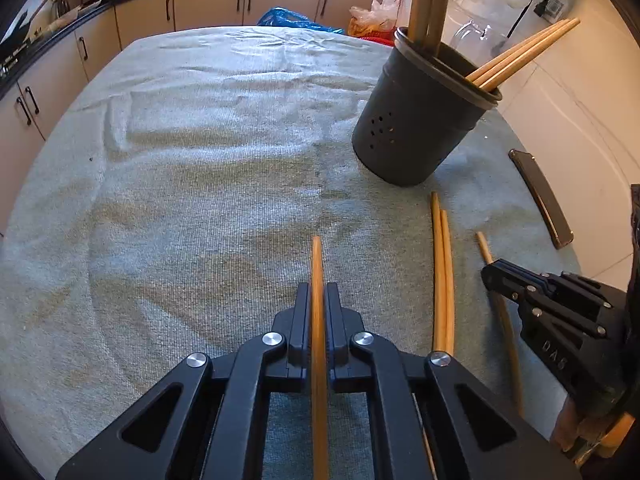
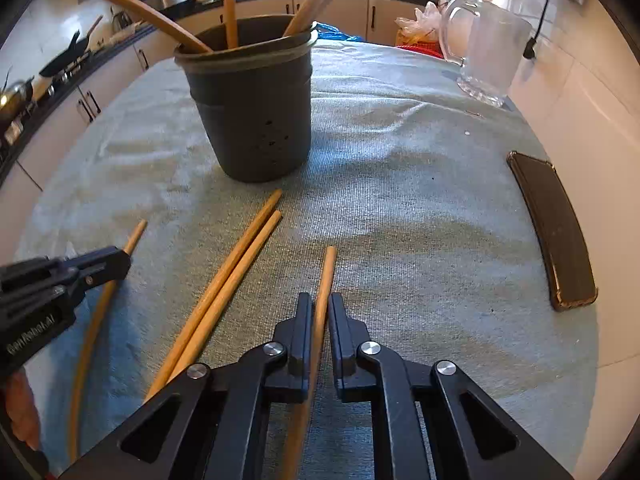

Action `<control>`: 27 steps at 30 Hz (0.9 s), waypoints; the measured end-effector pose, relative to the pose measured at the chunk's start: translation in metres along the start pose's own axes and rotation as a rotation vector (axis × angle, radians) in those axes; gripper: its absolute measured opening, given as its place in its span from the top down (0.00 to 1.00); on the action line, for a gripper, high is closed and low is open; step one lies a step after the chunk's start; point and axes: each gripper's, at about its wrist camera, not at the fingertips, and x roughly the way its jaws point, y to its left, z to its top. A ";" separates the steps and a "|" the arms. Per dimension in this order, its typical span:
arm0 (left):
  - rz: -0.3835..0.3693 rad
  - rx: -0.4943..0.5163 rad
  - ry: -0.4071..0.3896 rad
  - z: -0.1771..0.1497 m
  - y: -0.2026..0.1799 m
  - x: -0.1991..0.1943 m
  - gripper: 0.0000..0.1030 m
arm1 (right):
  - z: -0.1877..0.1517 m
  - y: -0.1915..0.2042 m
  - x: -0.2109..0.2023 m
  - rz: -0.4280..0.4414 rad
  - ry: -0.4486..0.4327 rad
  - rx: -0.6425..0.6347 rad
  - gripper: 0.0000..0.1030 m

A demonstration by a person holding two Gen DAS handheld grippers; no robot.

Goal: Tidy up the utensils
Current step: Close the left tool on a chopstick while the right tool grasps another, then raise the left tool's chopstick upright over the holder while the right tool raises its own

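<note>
Both wrist views close, angled down; share holder, chopsticks.

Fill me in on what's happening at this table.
A person is sorting wooden chopsticks with a handheld gripper in each hand. The left gripper is shut on one chopstick, and the right gripper is shut on another chopstick. Two loose chopsticks lie side by side on the cloth between them. The dark holder already has several chopsticks standing in it.
</note>
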 end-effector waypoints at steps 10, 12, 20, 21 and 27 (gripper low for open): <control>-0.008 0.013 -0.165 -0.012 -0.003 -0.071 0.95 | -0.010 -0.016 -0.062 0.078 -0.188 0.056 0.93; -0.003 0.029 -0.211 -0.017 -0.007 -0.090 0.95 | -0.014 -0.019 -0.079 0.080 -0.235 0.060 0.93; 0.041 0.082 -0.319 -0.036 -0.022 -0.136 0.95 | -0.030 -0.017 -0.140 0.085 -0.382 0.055 0.93; 0.044 0.085 -0.323 -0.039 -0.024 -0.139 0.95 | -0.033 -0.016 -0.147 0.086 -0.397 0.054 0.93; 0.046 0.100 -0.356 -0.051 -0.031 -0.159 0.95 | -0.046 -0.011 -0.172 0.095 -0.445 0.032 0.93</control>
